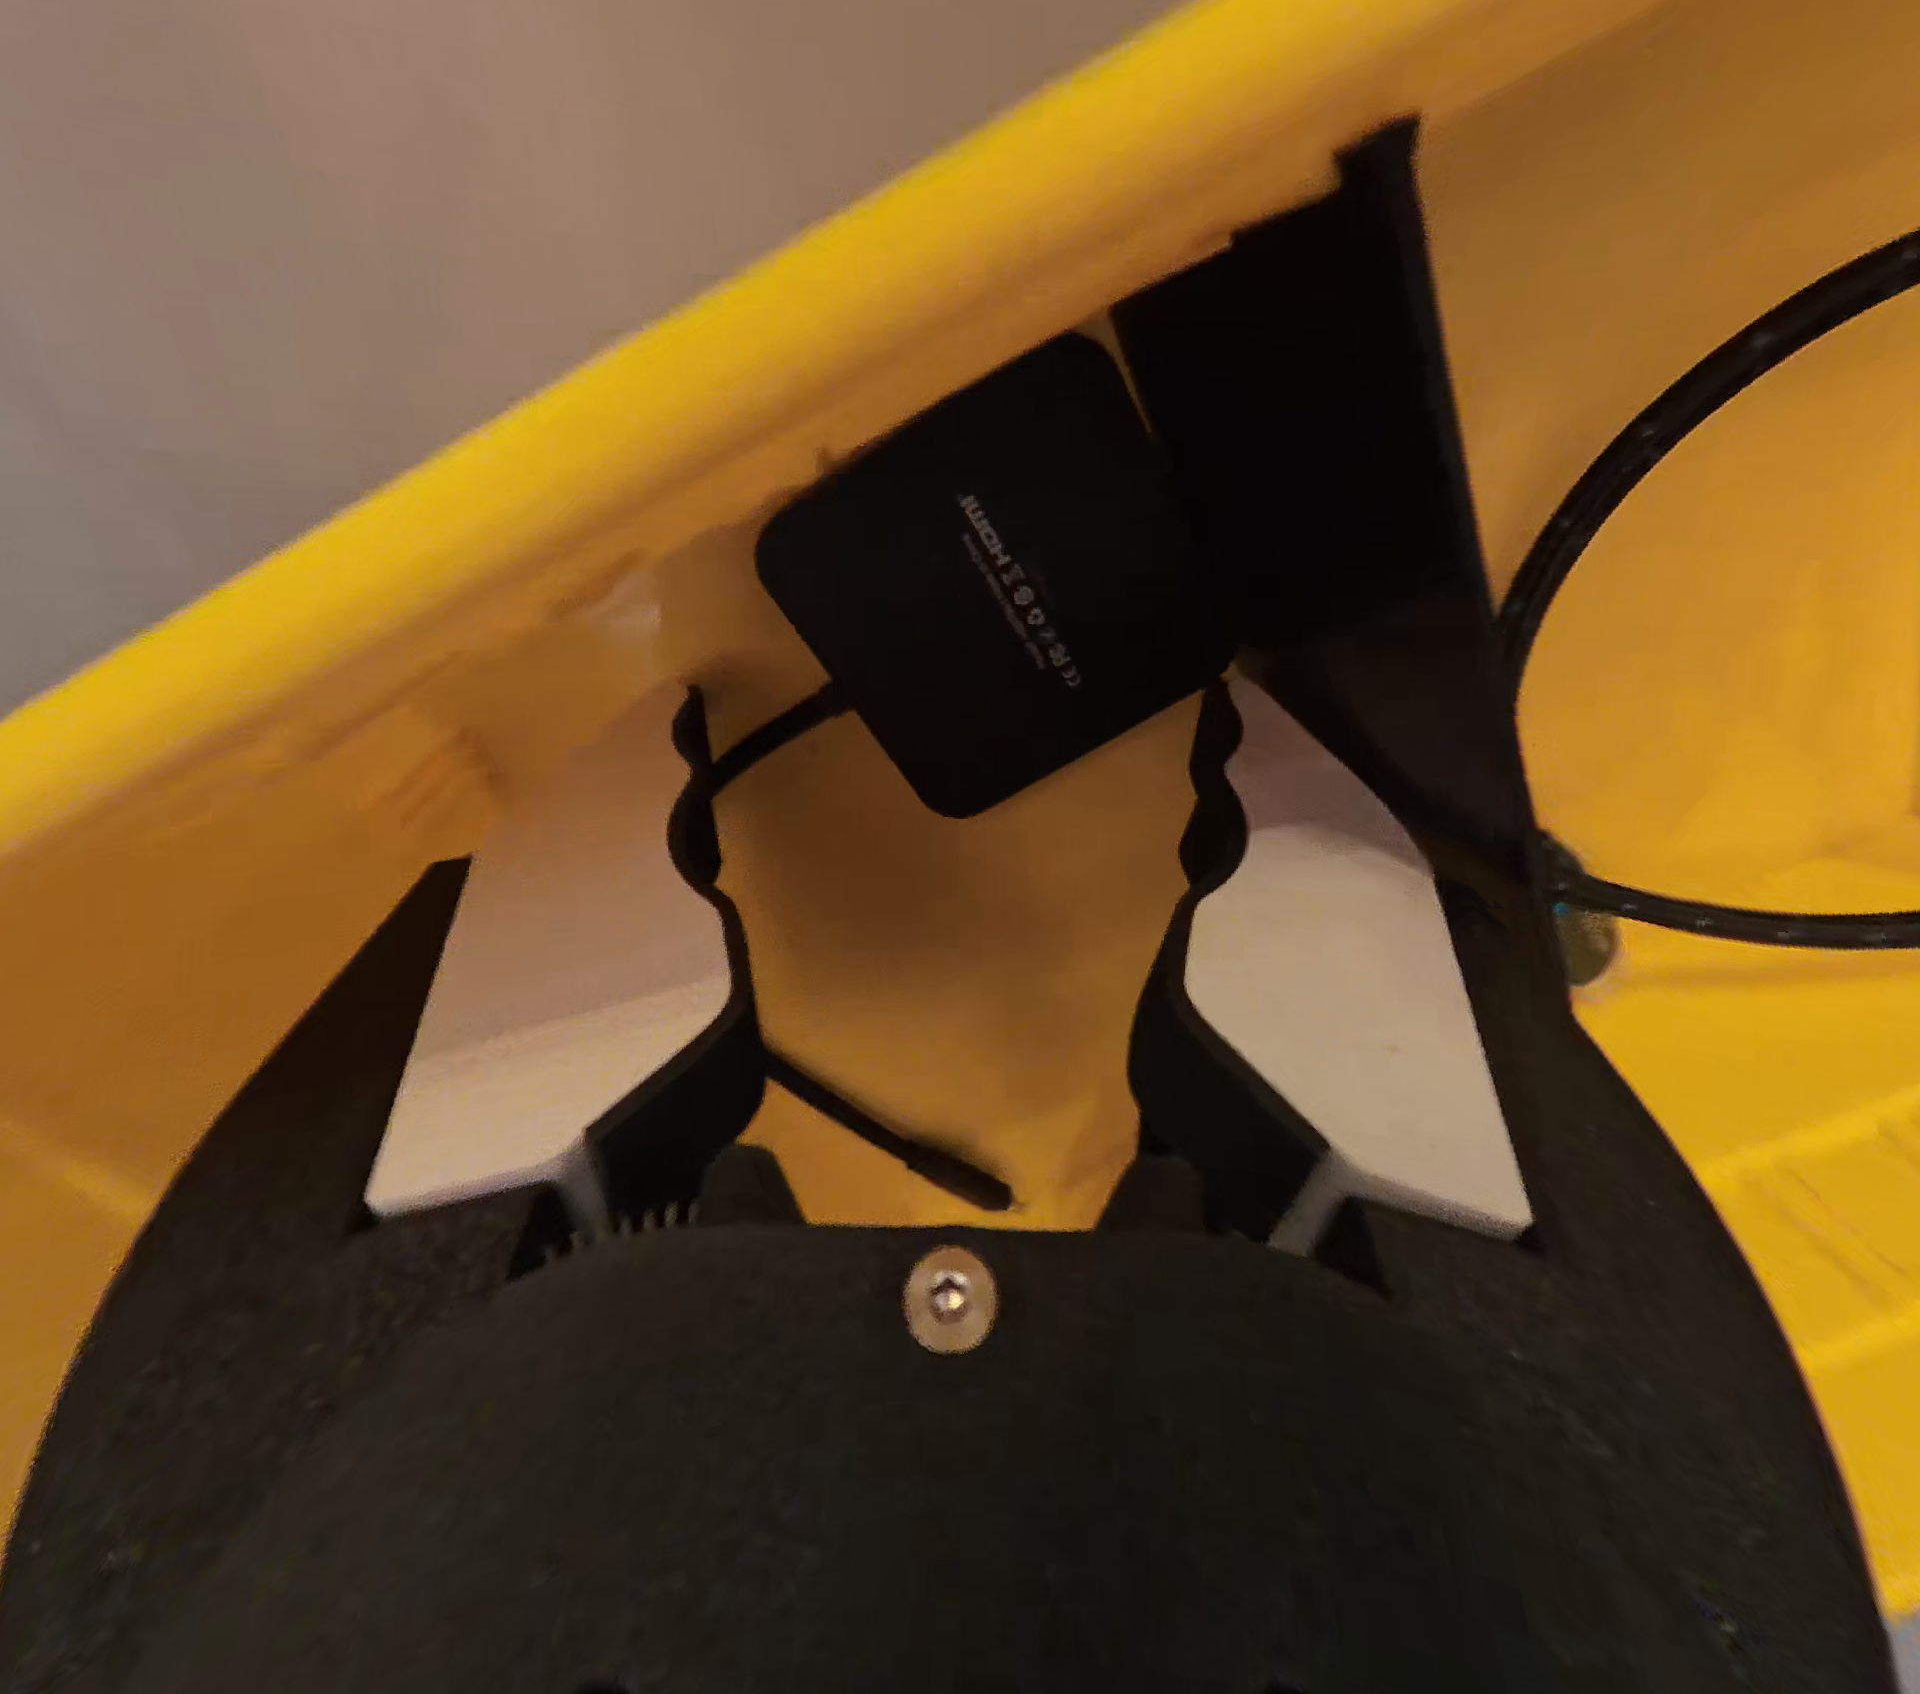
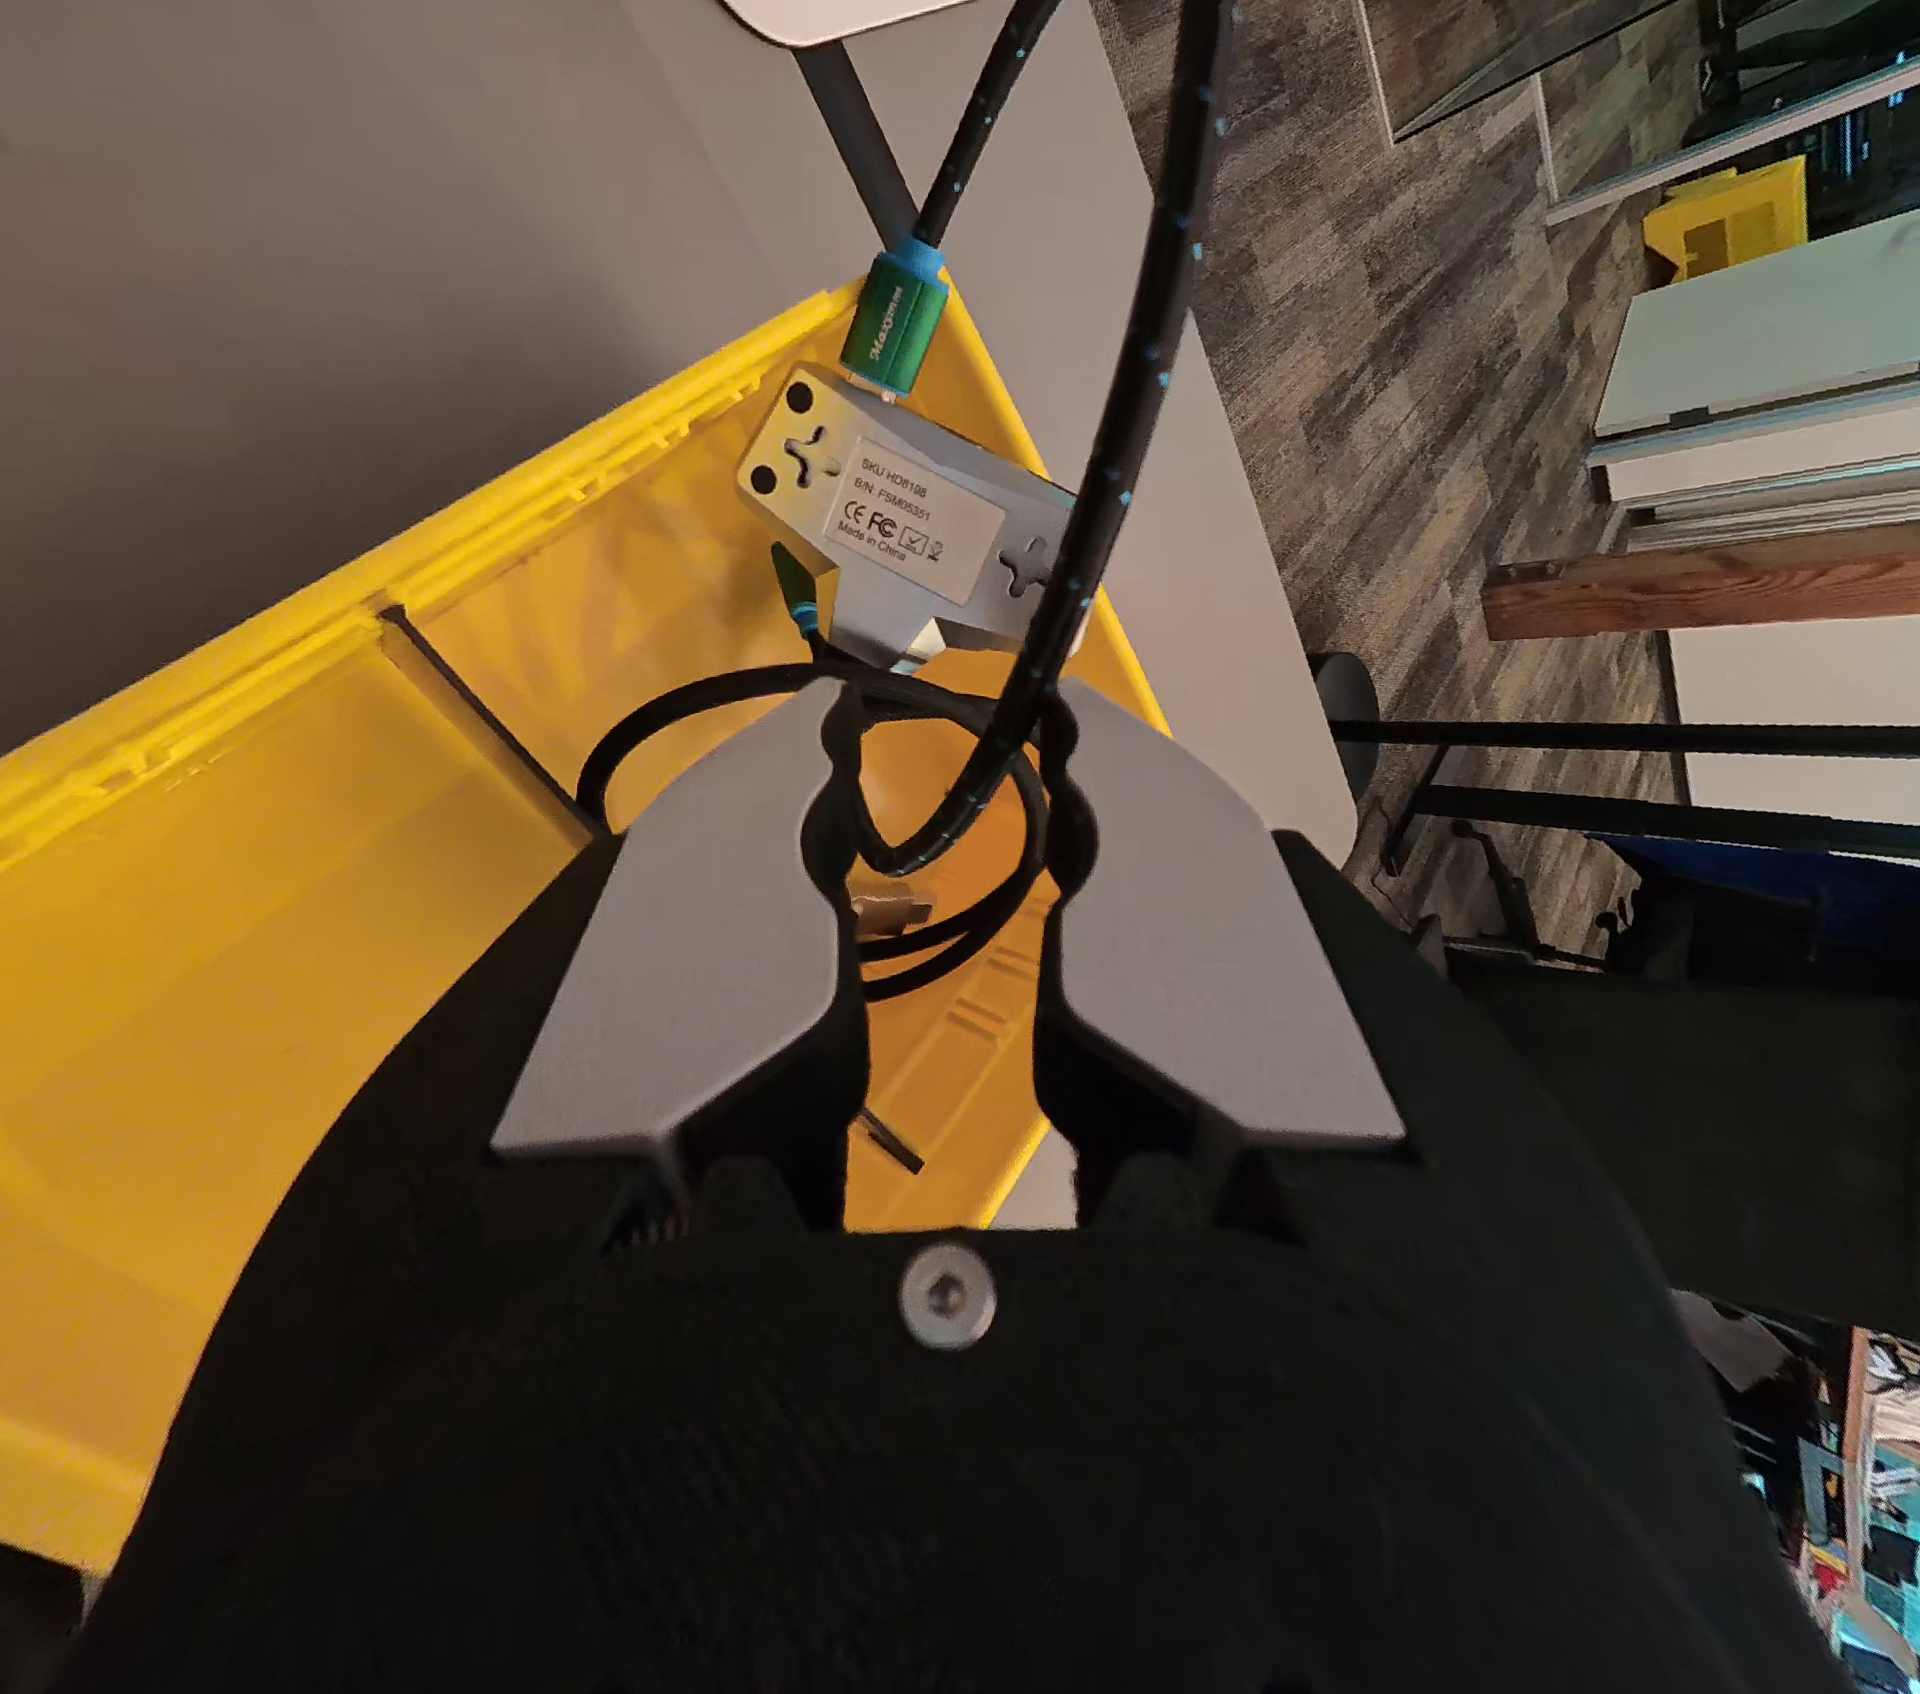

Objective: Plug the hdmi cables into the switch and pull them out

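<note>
Where cables coil, yellow bin [image 2: 260, 813], grey switch [image 2: 914, 522], black adapter [image 1: 977, 584]

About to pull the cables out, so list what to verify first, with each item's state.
1. Green plug in the silver switch: ok, it sits in a port.
2. Second green plug at the switch's side seated: cannot tell.
3. Right tongs open and empty: ok.
4. Braided cable clear of the right tongs: not ok, it loops between them.
5. Left tongs open and empty: ok.
6. Switch held steady: not ok, it lies loose in the yellow bin.
</note>
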A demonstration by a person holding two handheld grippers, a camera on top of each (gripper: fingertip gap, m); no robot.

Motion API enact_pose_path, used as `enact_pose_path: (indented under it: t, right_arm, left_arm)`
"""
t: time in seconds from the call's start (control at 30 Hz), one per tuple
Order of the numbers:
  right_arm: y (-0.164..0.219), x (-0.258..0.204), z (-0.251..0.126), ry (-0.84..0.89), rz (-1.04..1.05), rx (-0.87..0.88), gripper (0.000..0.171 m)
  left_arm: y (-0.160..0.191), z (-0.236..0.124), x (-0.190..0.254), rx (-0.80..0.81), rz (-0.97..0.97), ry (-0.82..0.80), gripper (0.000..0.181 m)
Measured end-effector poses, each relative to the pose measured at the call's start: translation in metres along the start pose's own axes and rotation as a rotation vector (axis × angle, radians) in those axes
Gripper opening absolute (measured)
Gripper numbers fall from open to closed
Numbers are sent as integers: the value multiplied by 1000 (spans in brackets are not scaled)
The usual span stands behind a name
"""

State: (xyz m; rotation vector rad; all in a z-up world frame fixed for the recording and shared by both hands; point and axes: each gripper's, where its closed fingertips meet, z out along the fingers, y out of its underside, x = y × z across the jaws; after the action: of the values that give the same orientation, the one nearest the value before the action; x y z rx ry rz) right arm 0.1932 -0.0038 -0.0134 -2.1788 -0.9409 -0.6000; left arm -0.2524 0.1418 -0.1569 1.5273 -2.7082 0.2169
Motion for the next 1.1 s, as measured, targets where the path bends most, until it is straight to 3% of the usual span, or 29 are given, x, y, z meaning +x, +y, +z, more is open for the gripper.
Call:
enact_pose_path:
  t: [0.07,0.27,0.67,1.1]
  right_arm:
    - [-1,0,-1,3,-6,3,34]
    - [-3,-2,-3,-3,-14,16,34]
    - [-5,-3,-2,-8,-26,19,33]
    - [-9,-8,-2,-17,-45,31,33]
  left_arm:
    - [3,2,1,-32,99,-53,84]
    - [8,-1,3,-112,158,-63,60]
    - [38,-23,3,-268,53,-138,52]
    - [41,-92,1,-34,-67,-379,43]
